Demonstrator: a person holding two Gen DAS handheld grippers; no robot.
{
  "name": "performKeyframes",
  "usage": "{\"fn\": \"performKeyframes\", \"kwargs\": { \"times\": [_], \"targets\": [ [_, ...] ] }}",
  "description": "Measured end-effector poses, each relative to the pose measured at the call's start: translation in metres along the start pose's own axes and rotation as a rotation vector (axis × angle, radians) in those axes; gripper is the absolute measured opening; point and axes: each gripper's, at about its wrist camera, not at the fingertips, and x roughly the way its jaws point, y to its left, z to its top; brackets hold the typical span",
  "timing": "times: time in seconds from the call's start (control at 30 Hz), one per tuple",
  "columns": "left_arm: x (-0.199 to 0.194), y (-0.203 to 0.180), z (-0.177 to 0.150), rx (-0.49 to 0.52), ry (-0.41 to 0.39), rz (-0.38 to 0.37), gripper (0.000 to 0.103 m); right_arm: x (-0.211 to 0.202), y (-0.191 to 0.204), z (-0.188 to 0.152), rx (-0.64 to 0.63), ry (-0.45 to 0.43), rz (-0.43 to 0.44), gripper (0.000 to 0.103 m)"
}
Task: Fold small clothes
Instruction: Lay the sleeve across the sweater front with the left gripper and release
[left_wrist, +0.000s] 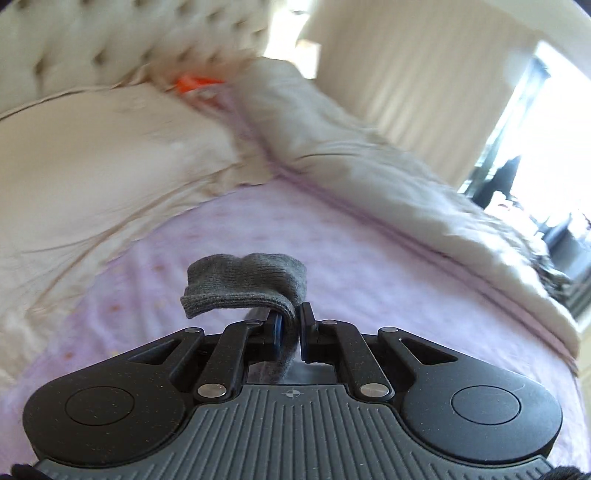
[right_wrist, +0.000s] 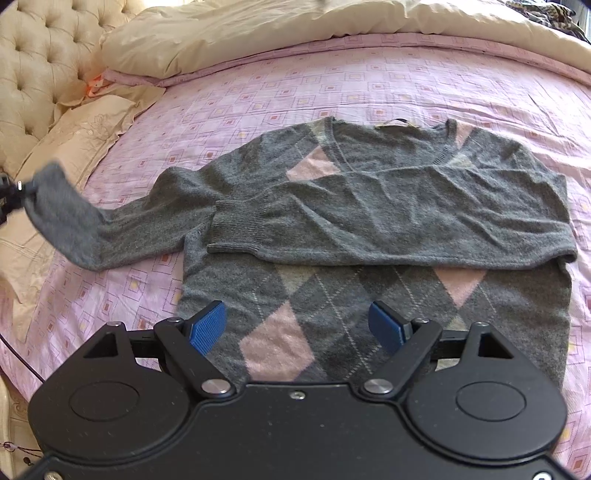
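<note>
Grey argyle knit, the sweater (right_wrist: 388, 229) is spread across the middle of the right wrist view on the pink patterned bedsheet (right_wrist: 280, 85), neckline toward the top of the frame. One sleeve is already laid crosswise over the chest, its ribbed cuff (right_wrist: 236, 227) ending left of centre. The other sleeve (right_wrist: 122, 229) is stretched out toward the left edge of the frame, long axis running roughly left to right, and its end is lifted off the sheet. That end is pinched in the left gripper (left_wrist: 290, 325), whose jaws are closed on the cloth with a fold draped over them. The right gripper (right_wrist: 297, 325) is held wide apart and empty, low in the frame above the hem. The left hand is judged nearer; the sleeve would have to be carried rightward across the body.
</note>
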Motion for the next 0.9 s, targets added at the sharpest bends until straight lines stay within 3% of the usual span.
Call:
{"fn": "performKeyframes", "kwargs": {
  "times": [0.23,0.5,0.63,0.7,0.73,0.77,0.9],
  "targets": [
    [0.007,-0.137,-0.035,0.11,0.012,-0.188,0.008,-0.022,-0.049,-0.012,0.059,-0.024,0.012,0.085],
    [0.062,-0.261,-0.114,0.22,0.175,-0.336,0.008,-0.045,-0.115,-0.02,0.125,-0.035,-0.021,0.085],
    [0.071,-0.29,-0.138,0.321,0.219,-0.312,0.01,-0.048,-0.137,-0.019,0.133,-0.041,-0.031,0.085],
    [0.07,-0.288,-0.148,0.37,0.232,-0.27,0.026,-0.048,-0.145,-0.015,0.127,-0.049,-0.033,0.085],
    [0.072,-0.282,-0.152,0.385,0.24,-0.243,0.044,-0.047,-0.149,-0.012,0.128,-0.054,-0.033,0.085],
    [0.074,-0.275,-0.155,0.394,0.249,-0.213,0.051,-0.046,-0.151,-0.008,0.128,-0.059,-0.031,0.085],
    [0.085,-0.233,-0.164,0.398,0.32,-0.059,0.051,-0.038,-0.149,0.012,0.109,-0.088,-0.031,0.084]
  ]
}}
